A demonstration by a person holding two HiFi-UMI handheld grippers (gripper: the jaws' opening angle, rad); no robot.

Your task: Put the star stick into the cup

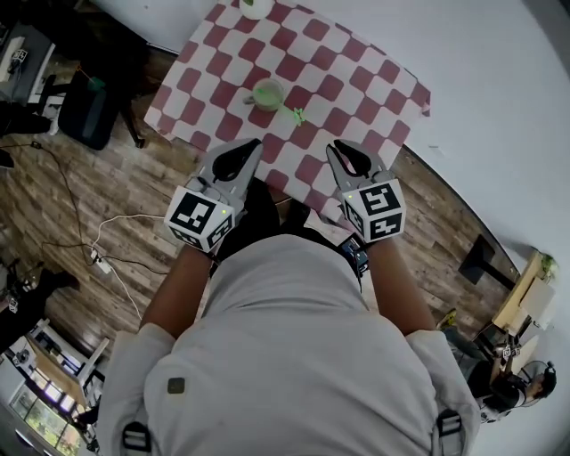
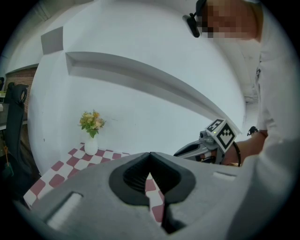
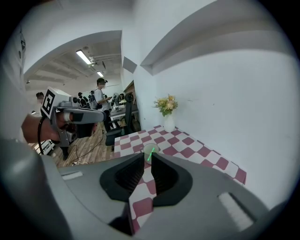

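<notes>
A pale green cup (image 1: 267, 93) stands on the red-and-white checked table (image 1: 356, 71). Just to its right a green star stick (image 1: 296, 114) lies flat on the cloth. Both grippers hover over the table's near edge, short of the cup. My left gripper (image 1: 256, 142) has its jaw tips touching and holds nothing (image 2: 150, 155). My right gripper (image 1: 332, 147) is also shut and holds nothing; in its own view (image 3: 147, 155) only a thin slit shows between the tips, with the cup (image 3: 149, 148) and the star stick (image 3: 150, 154) seen through it.
A white vase of flowers (image 1: 256, 7) stands at the table's far edge by the white wall (image 3: 168, 123). Left of the table are a black chair (image 1: 89, 109) and cables (image 1: 98, 258) on the wood floor. People stand in the room behind (image 3: 101, 96).
</notes>
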